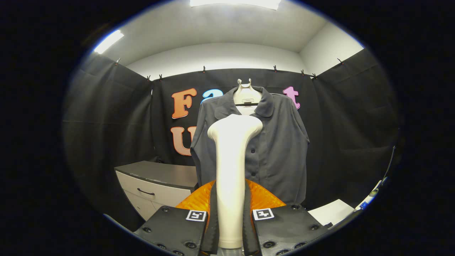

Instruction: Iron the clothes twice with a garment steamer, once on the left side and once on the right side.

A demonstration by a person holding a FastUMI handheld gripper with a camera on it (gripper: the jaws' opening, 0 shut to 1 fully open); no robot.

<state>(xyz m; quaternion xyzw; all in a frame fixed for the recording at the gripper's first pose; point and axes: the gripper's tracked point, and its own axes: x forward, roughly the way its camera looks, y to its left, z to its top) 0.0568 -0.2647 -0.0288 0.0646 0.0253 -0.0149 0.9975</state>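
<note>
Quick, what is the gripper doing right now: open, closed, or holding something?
Gripper: closed on the white garment steamer, both fingers pressing its handle; the head points toward the grey shirt beyond.

Black cloth (117, 124) drapes the booth on three sides, pinned along its top edge by small dark clips (204, 68). Above the cloth runs a pale wall (217, 55), curving up into a white ceiling (220, 28). Two bright ceiling lights are on, one overhead (234, 3) and one off to the side (108, 41), and the upper room glows while the cloth stays dim. Down low, a cabinet (156, 188) stands against the cloth, dark flat top, pale drawer fronts, a thin dark handle (145, 192) on the upper drawer. Across from it, a white flat surface (332, 212) juts in.
</note>
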